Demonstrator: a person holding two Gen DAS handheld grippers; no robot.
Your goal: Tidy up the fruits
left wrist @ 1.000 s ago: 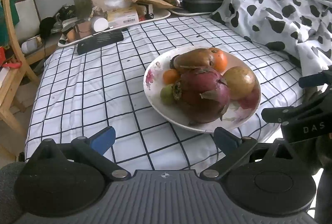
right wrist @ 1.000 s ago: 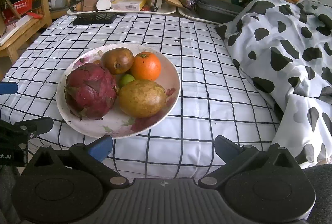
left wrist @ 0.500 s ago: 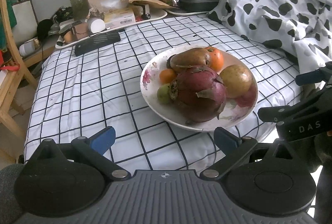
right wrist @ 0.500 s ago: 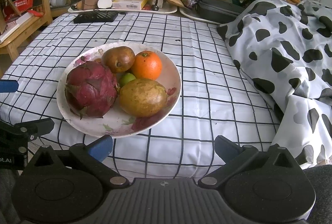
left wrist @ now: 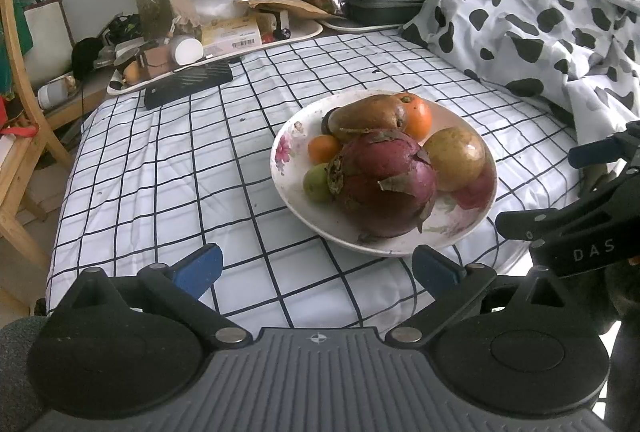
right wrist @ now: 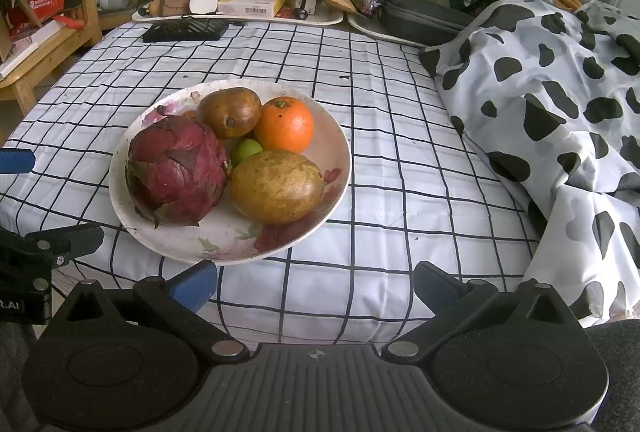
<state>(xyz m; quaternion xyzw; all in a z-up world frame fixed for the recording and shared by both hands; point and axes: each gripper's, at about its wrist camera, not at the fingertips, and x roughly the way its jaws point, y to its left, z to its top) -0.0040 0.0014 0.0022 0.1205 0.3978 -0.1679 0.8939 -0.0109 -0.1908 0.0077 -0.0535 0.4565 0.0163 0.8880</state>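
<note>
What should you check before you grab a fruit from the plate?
1. Left gripper open and empty: ok.
2. Right gripper open and empty: ok.
3. Plate fully resting on the checked cloth: ok.
4. Dragon fruit free on top, nothing covering it: ok.
5. Small green fruit easy to reach: not ok, wedged between bigger fruits.
6. A place to put the sorted fruit: cannot tell, no second dish seen.
</note>
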